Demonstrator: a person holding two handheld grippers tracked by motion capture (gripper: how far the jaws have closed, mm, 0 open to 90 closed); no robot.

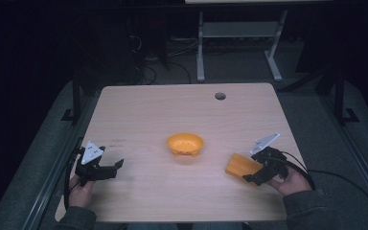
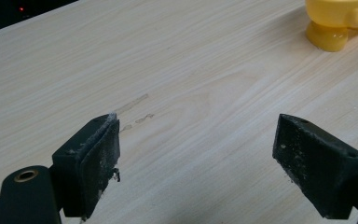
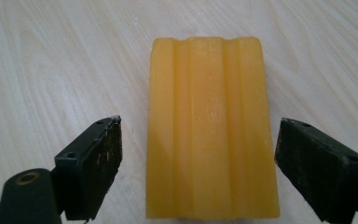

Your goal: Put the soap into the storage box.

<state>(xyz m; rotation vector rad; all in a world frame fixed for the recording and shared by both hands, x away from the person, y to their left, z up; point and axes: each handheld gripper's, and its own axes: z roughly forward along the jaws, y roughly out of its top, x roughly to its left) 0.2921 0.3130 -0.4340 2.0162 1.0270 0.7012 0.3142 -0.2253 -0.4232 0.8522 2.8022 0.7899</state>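
We see the right gripper [image 3: 198, 154] with its jaws spread wide on either side of an orange ridged block [image 3: 212, 130], which lies flat on the wooden table [image 1: 148, 110] between them, untouched by either. The left gripper [image 2: 196, 154] rests low at the table's near left, jaws likewise apart with bare wood between. An orange bowl [image 1: 185, 143], apparently empty, stands between the two grippers, slightly beyond them.

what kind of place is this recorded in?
Probably a lab or workshop set up for recording, not a home. A bare wooden table with a cable hole, loose cables on the grey floor behind it, and the white metal legs of another desk.
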